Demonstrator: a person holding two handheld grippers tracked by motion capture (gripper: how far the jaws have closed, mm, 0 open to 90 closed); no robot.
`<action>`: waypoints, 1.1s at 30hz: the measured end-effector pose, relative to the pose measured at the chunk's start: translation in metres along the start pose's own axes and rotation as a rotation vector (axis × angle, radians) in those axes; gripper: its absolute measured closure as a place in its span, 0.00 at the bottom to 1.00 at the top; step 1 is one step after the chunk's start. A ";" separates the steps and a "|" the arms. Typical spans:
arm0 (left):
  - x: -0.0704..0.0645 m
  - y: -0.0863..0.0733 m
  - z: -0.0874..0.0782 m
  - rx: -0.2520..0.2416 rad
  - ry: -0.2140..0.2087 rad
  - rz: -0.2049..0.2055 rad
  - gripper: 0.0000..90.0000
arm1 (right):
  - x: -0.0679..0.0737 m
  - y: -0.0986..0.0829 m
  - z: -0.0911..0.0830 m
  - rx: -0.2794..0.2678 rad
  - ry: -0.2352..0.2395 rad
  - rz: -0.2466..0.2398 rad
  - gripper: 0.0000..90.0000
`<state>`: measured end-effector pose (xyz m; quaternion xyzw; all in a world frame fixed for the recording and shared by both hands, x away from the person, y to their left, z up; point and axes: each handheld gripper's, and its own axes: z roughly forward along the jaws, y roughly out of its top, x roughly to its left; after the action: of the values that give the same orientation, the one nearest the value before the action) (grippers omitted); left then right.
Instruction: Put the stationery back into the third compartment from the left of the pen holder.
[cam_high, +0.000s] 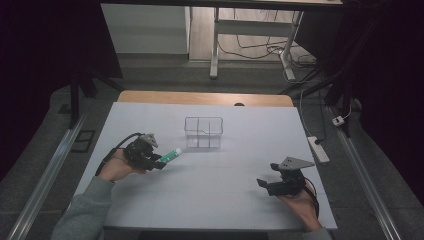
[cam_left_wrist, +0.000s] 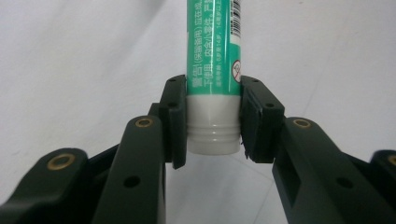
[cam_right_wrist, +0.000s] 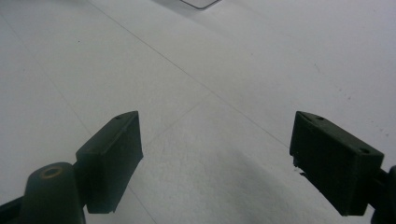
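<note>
A green tube (cam_high: 171, 155) with a white cap (cam_left_wrist: 212, 123) is held at its cap end by my left gripper (cam_high: 159, 162), shut on it, at the left of the white table top. The tube points toward a clear divided box (cam_high: 203, 132) standing just beyond and to the right. In the left gripper view the tube (cam_left_wrist: 214, 51) runs up between the two pads (cam_left_wrist: 173, 116). My right gripper (cam_high: 263, 184) is at the front right of the table, open, with bare table surface between its pads (cam_right_wrist: 112, 161).
A white sheet (cam_high: 210, 200) covers the wooden table. The clear box's corner (cam_right_wrist: 200, 3) shows at the top of the right gripper view. A power strip (cam_high: 318, 148) lies off the table's right edge. Desk legs and cables stand on the floor beyond.
</note>
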<state>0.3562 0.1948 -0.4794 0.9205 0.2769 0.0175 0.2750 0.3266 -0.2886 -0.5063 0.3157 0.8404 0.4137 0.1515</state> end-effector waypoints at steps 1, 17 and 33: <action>0.000 0.001 0.000 0.003 0.000 0.007 0.71 | 0.000 0.000 0.000 0.001 0.000 -0.001 0.18; -0.024 0.024 0.006 -0.041 0.009 0.077 0.71 | 0.000 0.000 0.001 0.011 -0.006 -0.007 0.18; -0.049 0.058 0.031 -0.038 -0.011 0.164 0.71 | 0.002 0.001 0.002 0.005 -0.011 -0.025 0.18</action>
<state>0.3498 0.1139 -0.4697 0.9348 0.1988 0.0400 0.2916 0.3263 -0.2859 -0.5068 0.3080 0.8444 0.4078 0.1604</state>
